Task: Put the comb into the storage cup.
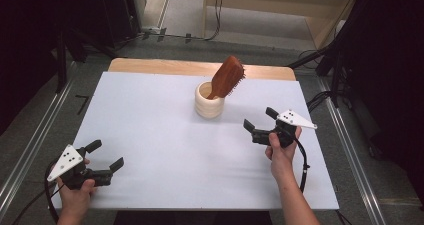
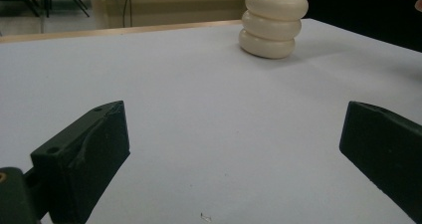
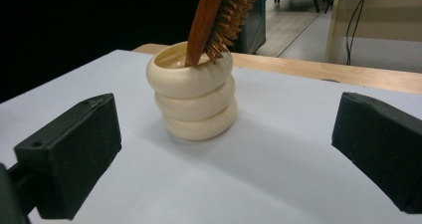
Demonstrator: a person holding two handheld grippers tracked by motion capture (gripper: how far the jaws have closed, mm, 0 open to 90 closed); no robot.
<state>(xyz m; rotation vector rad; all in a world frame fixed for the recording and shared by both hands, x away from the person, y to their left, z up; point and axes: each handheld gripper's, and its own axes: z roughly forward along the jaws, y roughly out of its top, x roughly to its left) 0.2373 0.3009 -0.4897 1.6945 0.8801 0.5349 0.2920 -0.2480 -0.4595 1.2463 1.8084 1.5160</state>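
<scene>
A cream ribbed cup (image 1: 209, 101) stands upright on the white table (image 1: 150, 135), back of centre. A brown wooden hairbrush (image 1: 227, 76) leans in it, handle down, bristles to the right. The cup (image 3: 193, 97) and brush (image 3: 221, 12) are straight ahead in the right gripper view; the cup (image 2: 272, 24) is far off in the left gripper view. My right gripper (image 1: 260, 119) is open to the right of the cup, jaws wide and empty. My left gripper (image 1: 105, 155) is open near the front left corner, nothing between its jaws.
A wooden strip (image 1: 150, 66) runs along the table's far edge. Cables (image 1: 218, 10) lie on the floor behind it, and dark stands (image 1: 340, 55) flank the table. Metal rails (image 1: 30, 150) run along the floor on both sides.
</scene>
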